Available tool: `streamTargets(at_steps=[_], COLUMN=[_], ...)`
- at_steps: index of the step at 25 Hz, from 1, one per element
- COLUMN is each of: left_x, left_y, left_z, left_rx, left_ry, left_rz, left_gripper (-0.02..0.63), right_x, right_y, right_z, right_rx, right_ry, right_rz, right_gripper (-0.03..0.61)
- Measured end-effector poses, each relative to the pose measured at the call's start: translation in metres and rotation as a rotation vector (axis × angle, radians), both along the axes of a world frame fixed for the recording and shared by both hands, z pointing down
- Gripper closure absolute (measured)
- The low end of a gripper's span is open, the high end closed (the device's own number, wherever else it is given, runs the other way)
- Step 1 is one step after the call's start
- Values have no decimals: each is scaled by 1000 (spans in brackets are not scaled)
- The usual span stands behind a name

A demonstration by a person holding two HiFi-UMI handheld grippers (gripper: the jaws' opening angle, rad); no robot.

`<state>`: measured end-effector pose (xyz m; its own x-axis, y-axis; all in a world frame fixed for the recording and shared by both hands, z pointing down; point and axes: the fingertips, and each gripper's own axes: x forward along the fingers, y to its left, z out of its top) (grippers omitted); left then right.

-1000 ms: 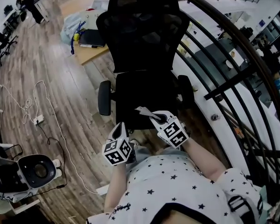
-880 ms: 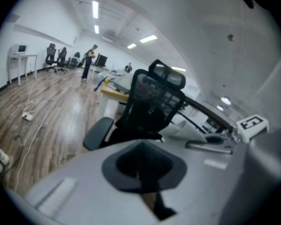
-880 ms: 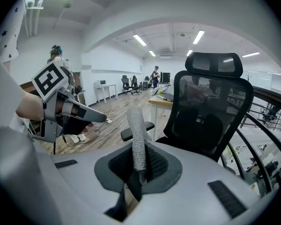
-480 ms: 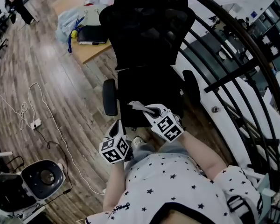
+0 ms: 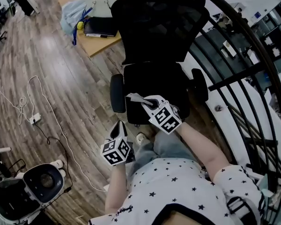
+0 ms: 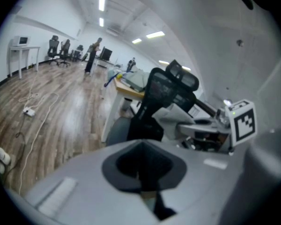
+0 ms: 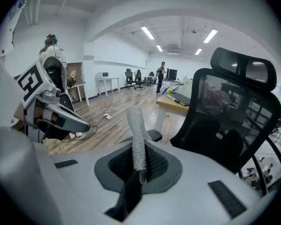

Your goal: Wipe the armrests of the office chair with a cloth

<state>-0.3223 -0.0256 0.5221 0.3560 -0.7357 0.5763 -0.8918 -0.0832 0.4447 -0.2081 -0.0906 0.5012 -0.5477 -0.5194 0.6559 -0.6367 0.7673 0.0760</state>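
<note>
- right claw (image 5: 147, 105), in the head view, pinches a cloth (image 5: 134, 98) over the front of the chair (image 5: 159, 27) seat.
- the cloth's free end points toward the near armrest (image 5: 117, 93), close to it but not touching.
- the far armrest (image 5: 199, 84) sits on the chair's other side, next to a railing (image 5: 234, 76).
- left claw (image 5: 120, 129) hangs lower, off the chair and close to the person's leg (image 5: 166, 144).
- a desk (image 5: 103, 43) stands behind the chair, and a cable (image 5: 25, 108) lies on the floor.
- in the left gripper view, the left claw (image 6: 148, 191) has its jaws pressed together with nothing between them.
- the chair (image 6: 168, 90) stands ahead, with the right claw (image 6: 243, 121) at the right edge.
- in the right gripper view, the right claw (image 7: 139, 170) has its jaws clamped on the lower end of the cloth (image 7: 136, 135), which stands upright.
- the near armrest (image 7: 155, 135) shows just behind the cloth.
- the chair (image 7: 225, 121) back fills the right side, and the left claw (image 7: 49, 109) is at the left.
</note>
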Motion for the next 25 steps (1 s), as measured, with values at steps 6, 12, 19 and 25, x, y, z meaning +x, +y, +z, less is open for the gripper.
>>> streamTargets(at_steps=[6,12,19,25], left_x=[-19,-19,-17,-18], left_y=[-1,-5,-17,-32], left_z=[19,42,64,80], left_rx=[-45,-81,-123,-162], left_ry=[17,11,12,15], left_rz=[-42,-37,-68,-83], left_gripper=[606,606,606,606], right_x=[-28,-41,-50,-62], right_y=[-36,-81,-125,-157], right_z=[17,34,61,90], right_rx=[-5,11,-3,-29], right_ry=[18,48,65,94], right_rz=[-39,-67,-87,-119], right_gripper=[554,554,554,554])
